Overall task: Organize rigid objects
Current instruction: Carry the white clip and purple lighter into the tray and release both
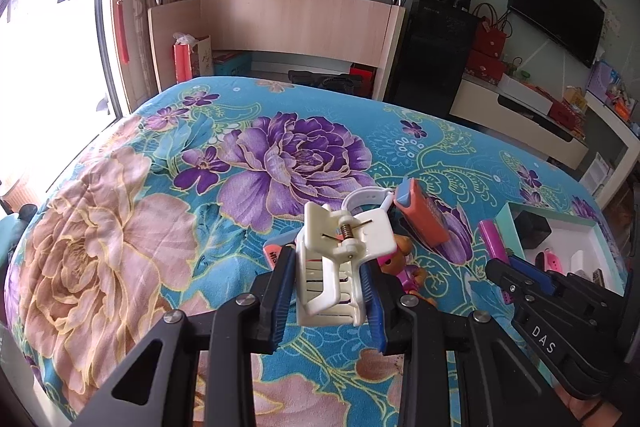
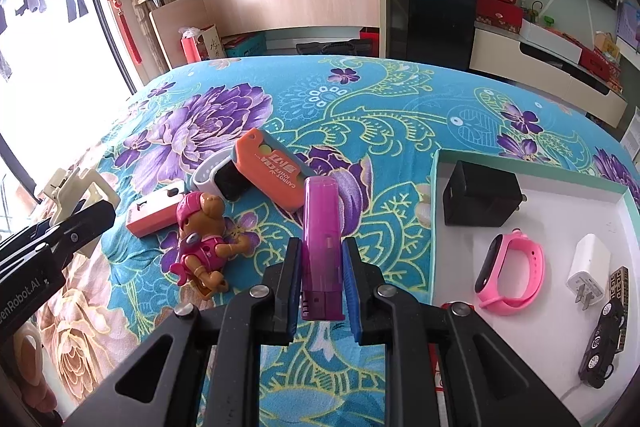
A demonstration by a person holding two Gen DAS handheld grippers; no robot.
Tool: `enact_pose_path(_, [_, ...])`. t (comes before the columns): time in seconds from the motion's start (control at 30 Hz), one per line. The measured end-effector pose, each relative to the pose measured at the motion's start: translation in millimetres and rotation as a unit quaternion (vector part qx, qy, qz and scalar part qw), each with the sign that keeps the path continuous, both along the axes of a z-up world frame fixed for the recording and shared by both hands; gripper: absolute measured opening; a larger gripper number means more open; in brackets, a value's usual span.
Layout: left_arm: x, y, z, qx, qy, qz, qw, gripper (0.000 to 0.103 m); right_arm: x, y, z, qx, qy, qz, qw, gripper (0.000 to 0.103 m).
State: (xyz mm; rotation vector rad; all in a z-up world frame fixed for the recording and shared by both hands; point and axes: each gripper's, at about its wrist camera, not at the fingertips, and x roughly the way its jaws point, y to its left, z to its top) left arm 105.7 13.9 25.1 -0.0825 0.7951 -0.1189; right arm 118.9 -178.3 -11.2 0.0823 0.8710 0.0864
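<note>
Two hand-held grippers work above a bed covered by a turquoise floral bedspread (image 2: 360, 99). The left gripper (image 1: 329, 291) has its blue-padded fingers (image 1: 280, 295) clenched on a cream plastic spring clip (image 1: 340, 259), which is raised clear of the bedspread with its metal spring uppermost. The right gripper (image 2: 322, 287) grasps a translucent purple rectangular case (image 2: 322, 239); the case stands upright between the pads, its darker lower end toward the camera.

Loose items lie in a cluster on the bedspread, left of the tray. An orange utility knife (image 2: 268, 171) printed with "CARROT KNIFE" lies farthest, and its left end rests over a white wristband with a black face (image 2: 218, 179). A small pink rectangular box (image 2: 154, 215) lies at the near left of the cluster, just beside a toy figure of a brown pup in pink clothing (image 2: 206, 235), which lies on its side.

A shallow white tray with a teal rim (image 2: 436, 211) sits on the right side of the bed. Within it are a black power adapter (image 2: 480, 199) at the far end, a pink wristband with a black face (image 2: 510, 273) near the middle, a white plug adapter (image 2: 588, 275) to the right of that band, and a black toy car (image 2: 604, 343) at the near right corner. A small patterned block (image 2: 619, 281) stands touching the car's far end; what it is cannot be told.

In the right wrist view the left gripper with its clip appears at the left edge, well apart from the tray.
</note>
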Motion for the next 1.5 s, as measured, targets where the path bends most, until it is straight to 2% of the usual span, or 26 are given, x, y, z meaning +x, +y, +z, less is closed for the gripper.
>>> enact_pose_path(0.13, [-5, -17, 7, -0.002, -0.018, -0.028, 0.9994, 0.035, -7, -18, 11, 0.007, -0.010, -0.026, 1.000, 0.020])
enact_pose_path(0.27, [-10, -42, 13, -0.010, -0.029, -0.068, 0.9972, 0.035, -16, -42, 21, -0.017, -0.014, -0.058, 0.998, 0.020])
enact_pose_path(0.6, [-18, -109, 14, 0.012, -0.018, -0.148, 0.9887, 0.035, -42, -114, 24, -0.041, 0.004, -0.133, 0.990, 0.020])
enact_pose_path(0.73, [-23, -140, 15, 0.019, -0.013, -0.185, 0.9825, 0.035, -51, -131, 26, -0.038, 0.005, -0.146, 0.988, 0.020])
enact_pose_path(0.97, [-34, -195, 10, 0.051, 0.002, -0.251, 0.9665, 0.035, -63, -156, 24, -0.021, 0.024, -0.180, 0.983, 0.020])
enact_pose_path(1.23, [-30, -231, -8, 0.069, 0.025, -0.277, 0.9580, 0.035, -70, -170, 20, 0.000, 0.034, -0.191, 0.981, 0.020])
enact_pose_path(1.5, [-29, -237, -29, 0.061, 0.032, -0.280, 0.9576, 0.035, -69, -171, 11, 0.001, 0.049, -0.184, 0.982, 0.020])
